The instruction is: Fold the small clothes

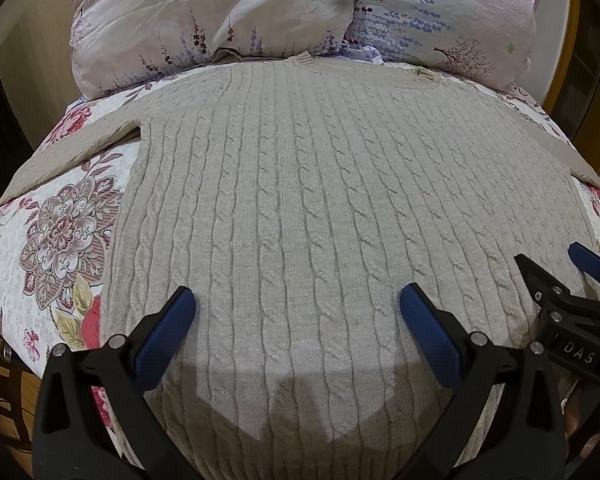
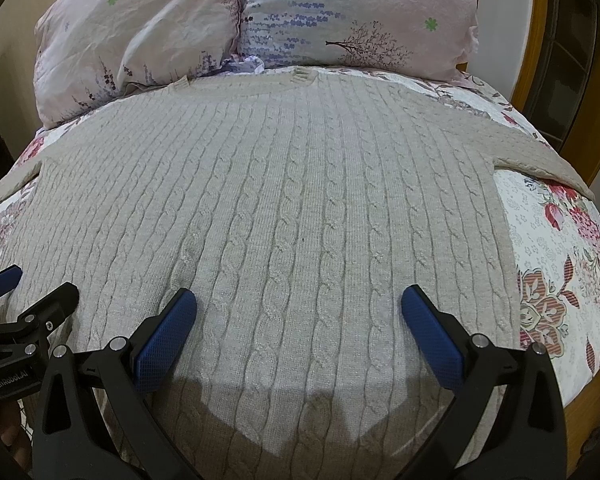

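to the left of my left gripper (image 1: 296,300) i see the floral bedcover (image 1: 60,232), and over it the left sleeve (image 1: 72,148) of the beige cable-knit sweater (image 1: 300,184), which goes out to the side. the sweater lies flat, with its hem near me and its collar (image 1: 304,59) far ahead, just before the two pillows (image 1: 212,20). my left gripper hovers over the low part of the body, its blue pads (image 1: 168,332) wide apart and holding nothing. just to its right stands my right gripper (image 2: 298,300), also spread wide and empty, over the same low part. to the right of it the other sleeve (image 2: 540,160) goes out over the bedcover.

i judge that no fold is made yet, so the step in hand is the first grasp. i think each tool should go outward to its own side, one to the shoulder and one to the hem edge, and pinch only the knit, not the bedcover under it. the knit looks thick and soft, so i would close fully on an edge. then i would lift low and carry both points together, so the fold line stays parallel to the cables. if one side goes faster, the fold will probably be slanted.
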`<action>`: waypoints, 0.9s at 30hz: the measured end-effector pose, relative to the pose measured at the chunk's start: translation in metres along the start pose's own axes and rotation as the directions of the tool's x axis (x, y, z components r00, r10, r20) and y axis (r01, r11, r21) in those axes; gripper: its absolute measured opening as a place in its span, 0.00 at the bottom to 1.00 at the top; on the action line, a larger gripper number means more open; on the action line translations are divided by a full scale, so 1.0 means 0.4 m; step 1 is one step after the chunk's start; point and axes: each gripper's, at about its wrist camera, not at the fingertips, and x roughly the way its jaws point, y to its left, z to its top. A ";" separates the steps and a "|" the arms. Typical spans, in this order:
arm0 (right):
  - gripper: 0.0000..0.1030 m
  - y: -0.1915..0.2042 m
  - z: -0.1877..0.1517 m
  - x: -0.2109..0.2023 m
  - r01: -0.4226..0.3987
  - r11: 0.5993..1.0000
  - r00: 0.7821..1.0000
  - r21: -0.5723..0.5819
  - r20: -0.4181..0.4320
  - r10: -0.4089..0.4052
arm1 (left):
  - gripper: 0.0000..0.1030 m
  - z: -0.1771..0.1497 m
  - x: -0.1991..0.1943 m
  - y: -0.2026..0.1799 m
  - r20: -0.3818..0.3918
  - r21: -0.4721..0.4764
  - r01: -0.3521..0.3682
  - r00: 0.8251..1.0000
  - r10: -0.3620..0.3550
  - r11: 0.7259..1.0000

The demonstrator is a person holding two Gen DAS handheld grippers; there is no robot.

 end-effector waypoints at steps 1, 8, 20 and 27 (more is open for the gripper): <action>0.99 0.001 0.000 0.000 0.000 1.000 1.000 -0.001 -0.001 0.000 | 0.98 0.000 0.000 0.000 0.000 0.001 0.000 1.000 0.000 1.000; 0.99 0.000 0.002 0.002 -0.012 1.000 1.000 -0.017 -0.008 0.012 | 0.98 -0.002 -0.005 0.005 0.008 0.009 0.002 1.000 -0.002 1.000; 0.99 -0.332 0.115 -0.081 -0.098 0.985 0.982 0.146 0.178 0.071 | 0.98 0.082 -0.029 0.157 0.109 -0.019 0.013 0.994 -0.011 1.000; 0.54 -0.916 0.151 0.019 -0.042 0.656 0.993 0.753 0.103 -0.055 | 0.98 0.155 0.008 0.449 0.200 -0.261 0.100 0.979 -0.048 0.960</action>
